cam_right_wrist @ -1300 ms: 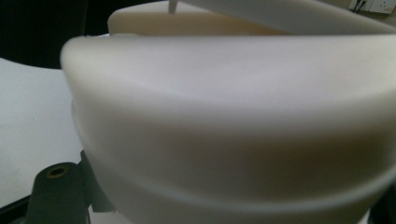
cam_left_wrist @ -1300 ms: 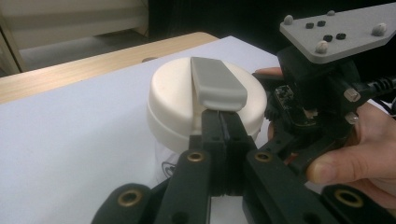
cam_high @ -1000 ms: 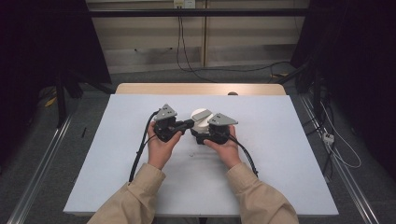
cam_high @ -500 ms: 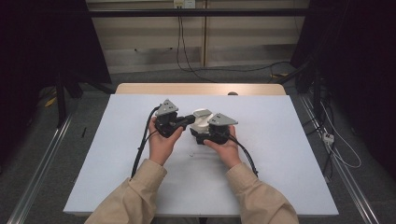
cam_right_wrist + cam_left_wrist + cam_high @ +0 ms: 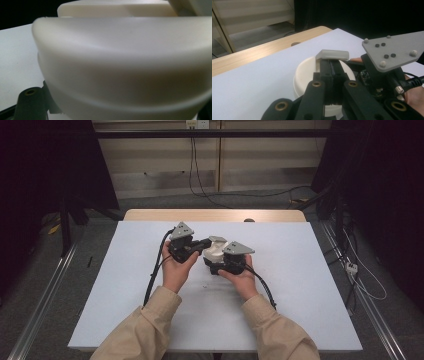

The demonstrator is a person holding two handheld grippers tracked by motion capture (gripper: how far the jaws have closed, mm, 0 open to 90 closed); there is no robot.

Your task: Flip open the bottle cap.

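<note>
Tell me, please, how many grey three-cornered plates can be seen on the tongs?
2: one grey plate tops the left tongs, left of the white round container; the other plate tops the right tongs, just right of it.

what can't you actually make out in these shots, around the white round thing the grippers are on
- Right gripper view: the white round container sits so close that it is blurred and cut off by the frame edges, hiding the jaw tips.
- Left gripper view: the shut left gripper covers whatever it pinches below the grey tab.
- High view: the right gripper and its grey plate cover part of the container; contents unreadable.
</note>
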